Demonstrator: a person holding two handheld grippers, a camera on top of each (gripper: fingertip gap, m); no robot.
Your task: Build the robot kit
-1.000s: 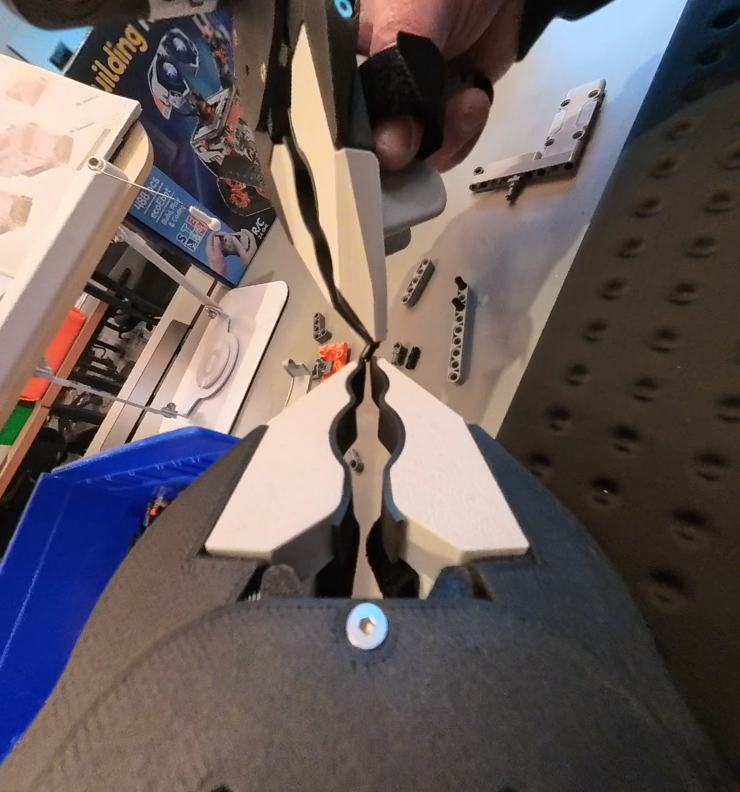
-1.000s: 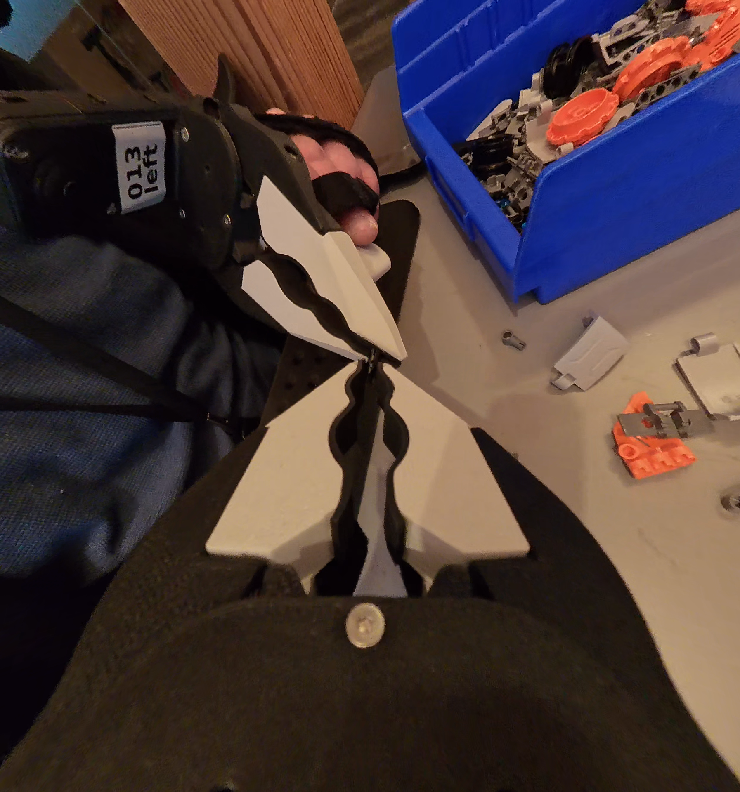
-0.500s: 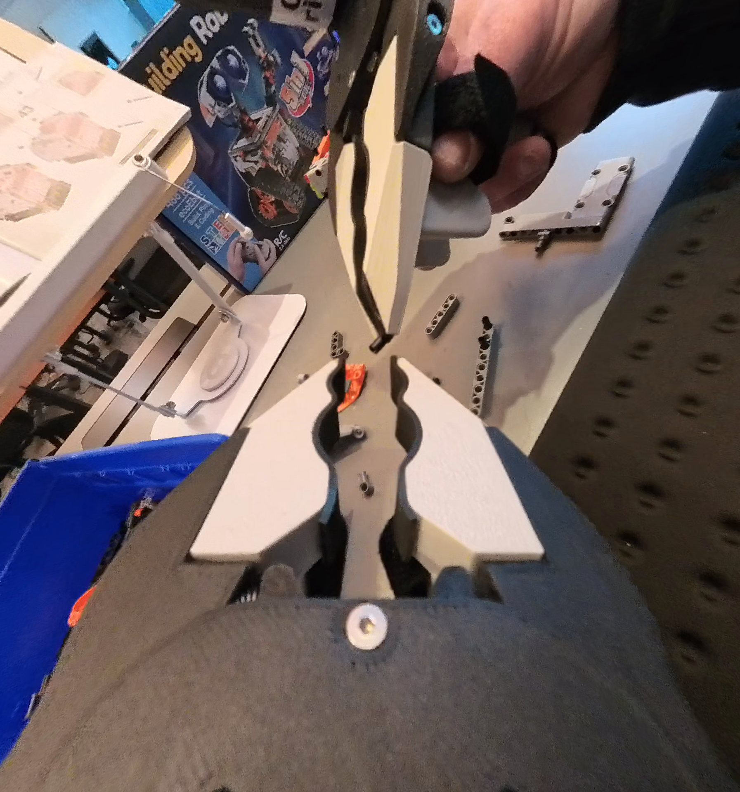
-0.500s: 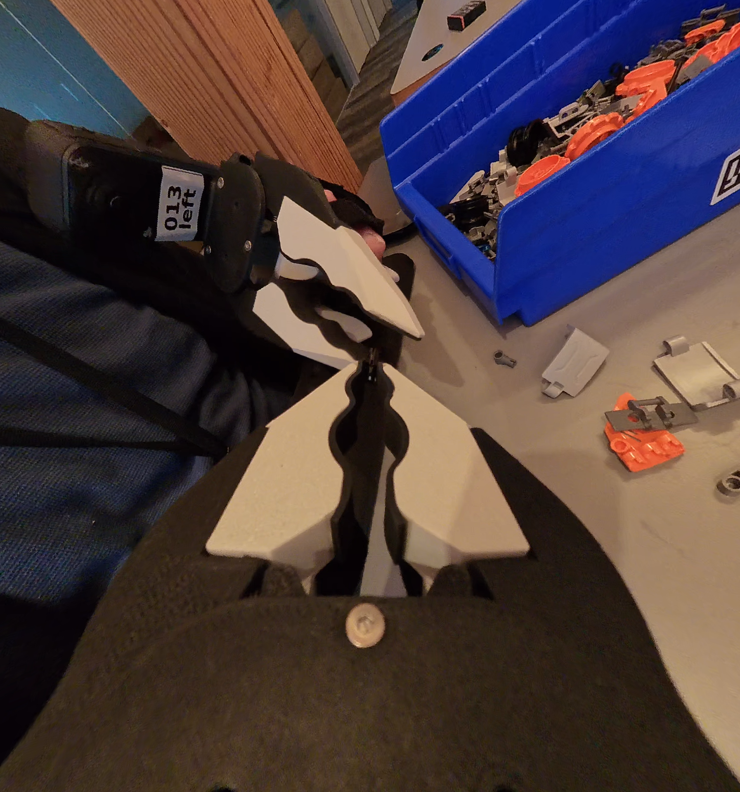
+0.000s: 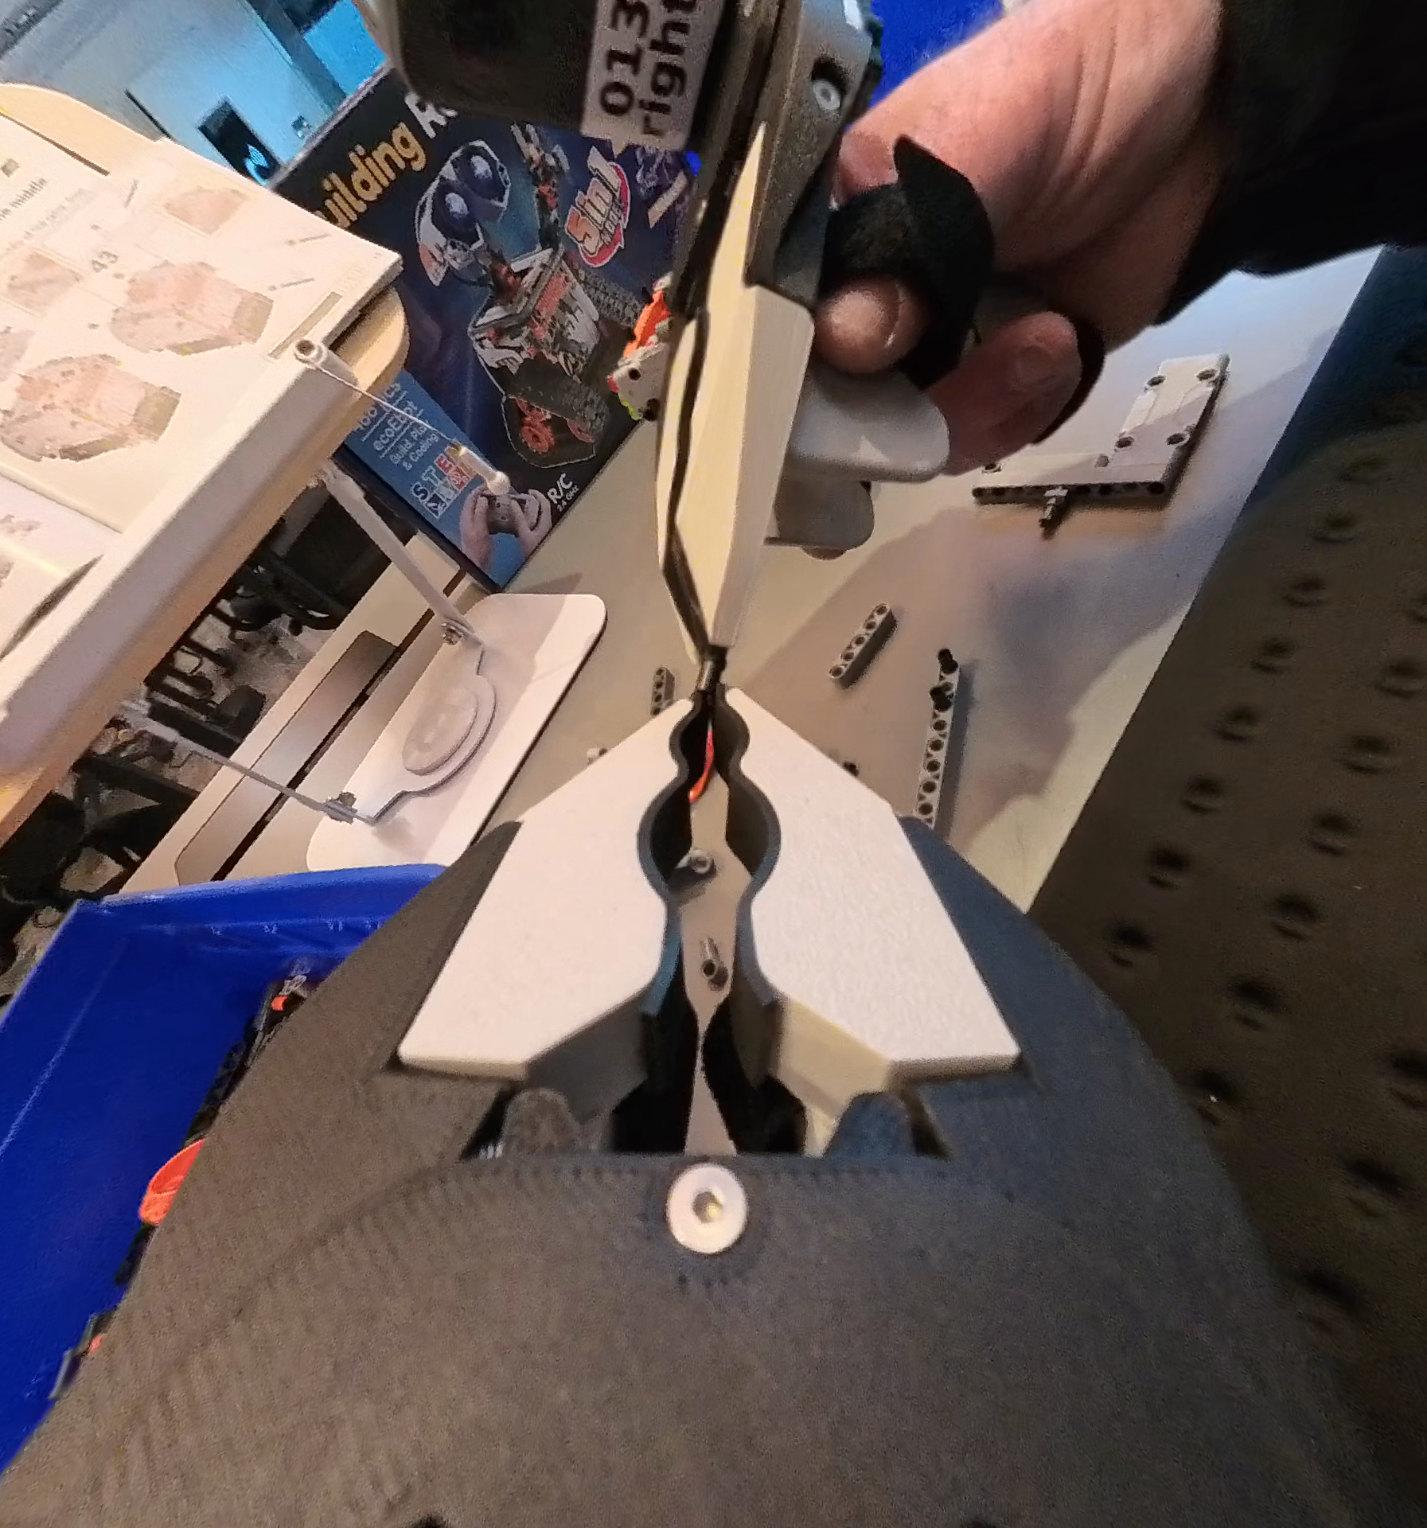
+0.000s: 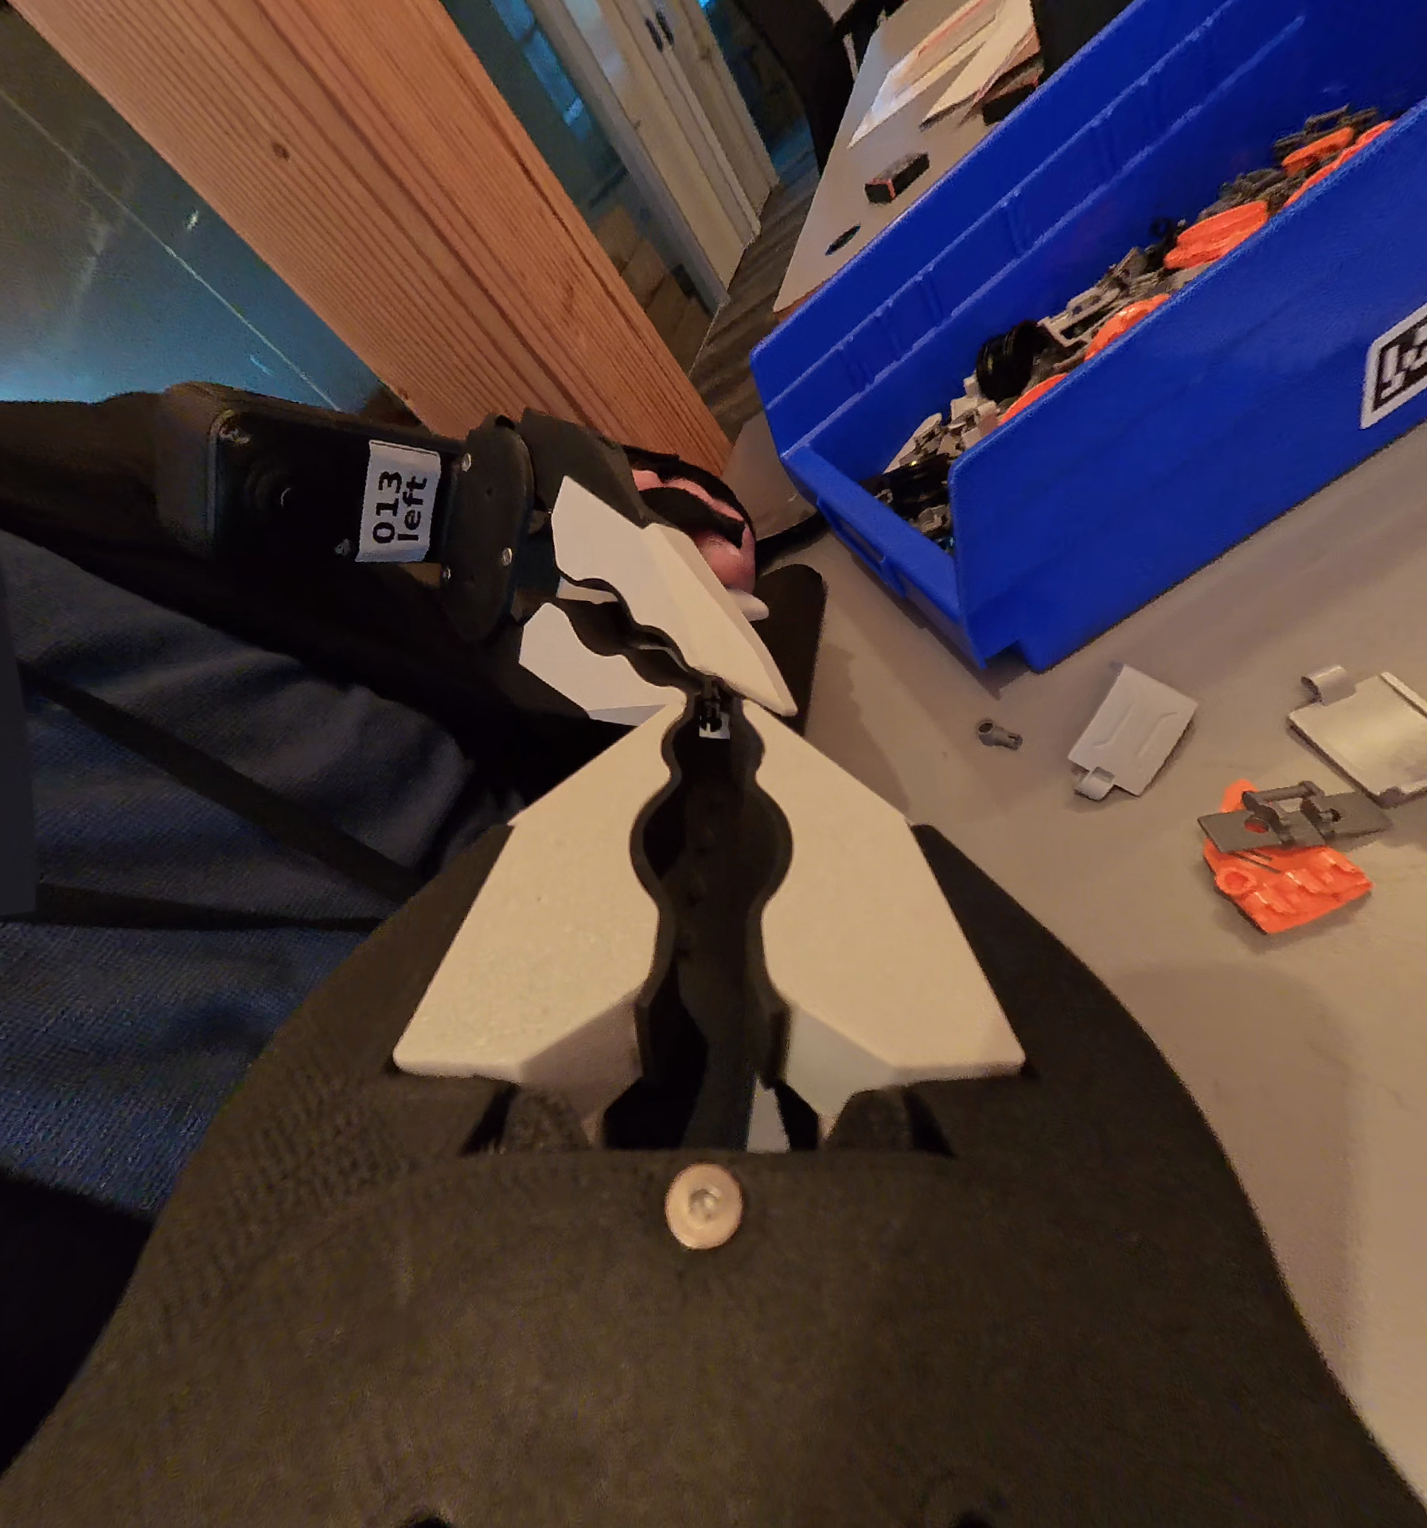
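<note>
In the left wrist view my left gripper [image 5: 711, 703] is shut, tip to tip with my right gripper [image 5: 714, 641], which comes down from above in a person's hand. A small black pin [image 5: 710, 671] sits between the two sets of tips, and both pinch it above the grey table. In the right wrist view my right gripper [image 6: 711, 721] is shut on the same black pin [image 6: 710, 718]. The left gripper [image 6: 763, 703] meets it from the upper left. How much of the pin sits inside each grip is hidden.
A blue bin [image 6: 1189, 463] of orange and grey parts stands close by and also shows in the left wrist view [image 5: 73, 1033]. An open booklet on a stand [image 5: 156, 372] and a toy box [image 5: 511, 273] are nearby. Grey beams [image 5: 937, 744], grey panels [image 6: 1131, 732], an orange part [image 6: 1280, 885] and a black perforated mat [image 5: 1272, 827] lie on the table. The grippers are tip to tip, or close to it.
The left gripper was shut a second ago, opened half a second ago and has shut again on the pin at the right gripper's tips. Both grippers have risen a little.
</note>
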